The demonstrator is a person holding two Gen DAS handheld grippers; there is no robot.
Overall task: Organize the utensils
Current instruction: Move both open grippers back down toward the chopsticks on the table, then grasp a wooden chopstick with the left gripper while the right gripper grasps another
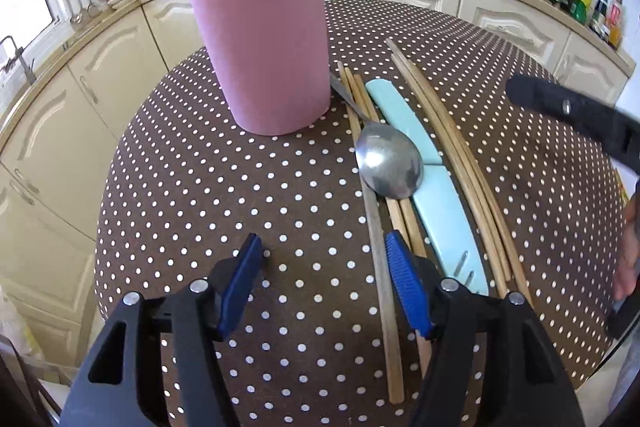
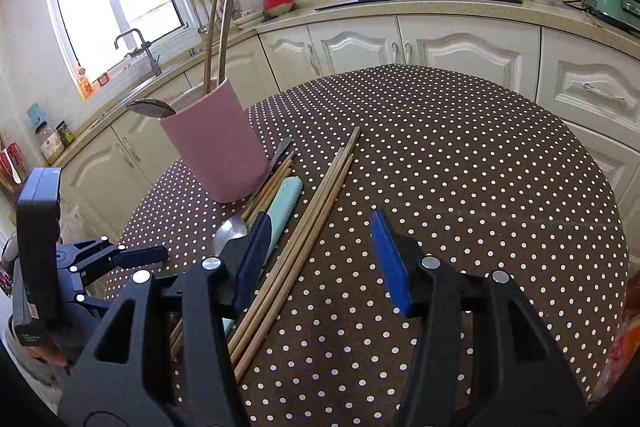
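Cream kitchen cabinets (image 2: 460, 47) curve behind a round surface (image 1: 240, 195) covered in a brown cloth with white dots. On it stands an upright pink holder (image 1: 264, 47), already carrying a metal spoon (image 2: 152, 108) that leans over its rim and two long wooden utensils (image 2: 218, 27) that stick up out of it.

Just beside the holder's base lies a loose row of utensils: a second metal spoon (image 1: 390, 159) with its bowl facing up and its handle running back toward the holder, several short wooden chopsticks (image 1: 382, 267) partly under the spoon, a pale blue case (image 1: 436, 195) alongside them, and a bundle of longer wooden chopsticks (image 1: 460, 163) on the far side of the case.

The left gripper (image 1: 324, 287) hovers over the near end of the row, its blue fingers (image 1: 408, 291) spread with only cloth between them and nothing held. The right gripper (image 2: 318, 263) hangs above the long chopsticks, its fingers (image 2: 388, 259) also spread and empty. Part of a hand (image 1: 630, 247) shows at the right edge of the left wrist view.
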